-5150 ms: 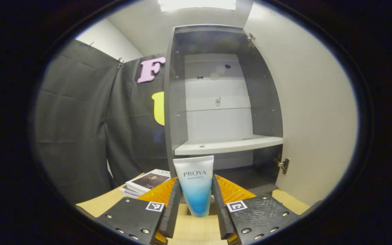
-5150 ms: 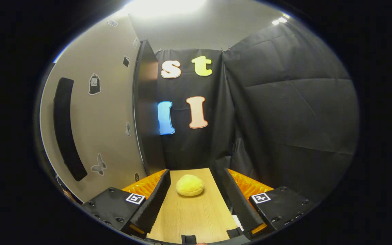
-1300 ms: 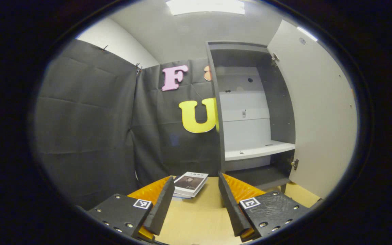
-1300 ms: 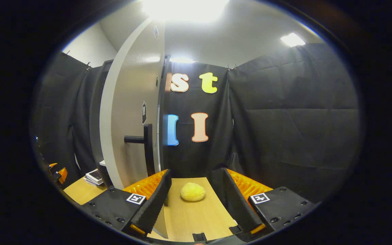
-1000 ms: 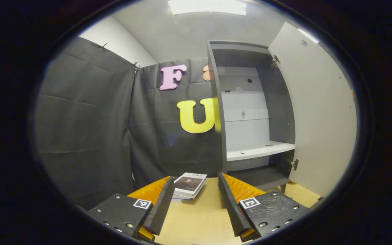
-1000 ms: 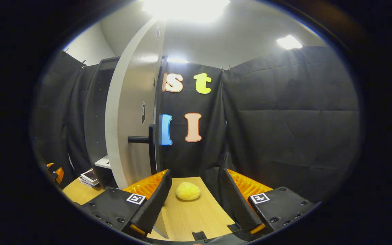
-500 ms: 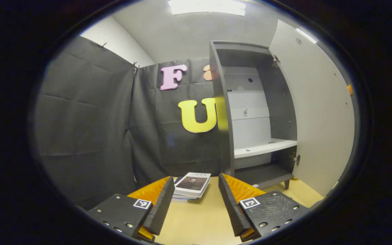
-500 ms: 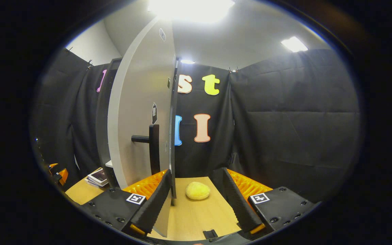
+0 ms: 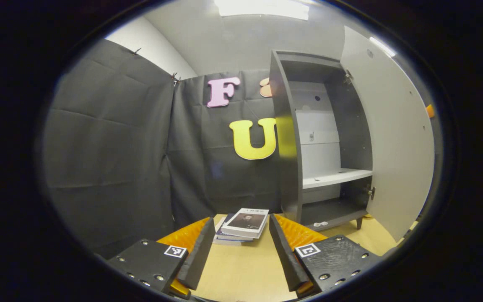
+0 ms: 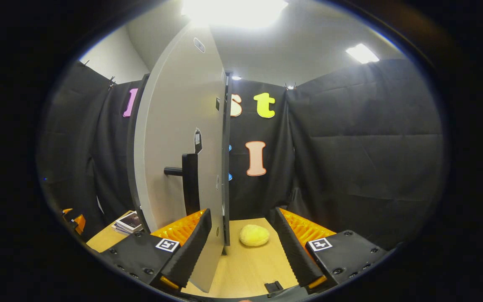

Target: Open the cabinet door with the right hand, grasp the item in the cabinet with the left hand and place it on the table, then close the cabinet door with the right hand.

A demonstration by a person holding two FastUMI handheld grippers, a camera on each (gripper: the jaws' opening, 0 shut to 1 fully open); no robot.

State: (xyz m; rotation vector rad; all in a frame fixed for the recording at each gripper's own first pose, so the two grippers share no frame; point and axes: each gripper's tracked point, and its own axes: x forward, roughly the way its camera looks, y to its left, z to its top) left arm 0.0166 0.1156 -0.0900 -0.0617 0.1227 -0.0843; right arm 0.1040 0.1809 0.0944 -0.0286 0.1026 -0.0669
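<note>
In the left gripper view, your left gripper (image 9: pixel 238 247) has its fingers spread wide with nothing between them, above the wooden table (image 9: pixel 241 277). Past the fingertips lies a small stack of books (image 9: pixel 243 224) on the table. To the right stands the cabinet (image 9: pixel 285 138), its door (image 9: pixel 396 138) swung open on the right side. The white shelf (image 9: pixel 336 177) and the dark floor of the cabinet below it are in sight; the item you were to take out cannot be picked out in this view.

In the right gripper view, your right gripper (image 10: pixel 241 245) is also wide apart and holds nothing. The edge of the door (image 10: pixel 183 138) runs down between its fingers, nearer the left finger (image 10: pixel 189 247), and whether they touch is unclear. The dark handle (image 10: pixel 189 182) juts out above that finger. A yellow sponge (image 10: pixel 254 235) lies on the table (image 10: pixel 250 268) ahead. The books (image 10: pixel 129 222) and your other gripper (image 10: pixel 74 219) show far left.
</note>
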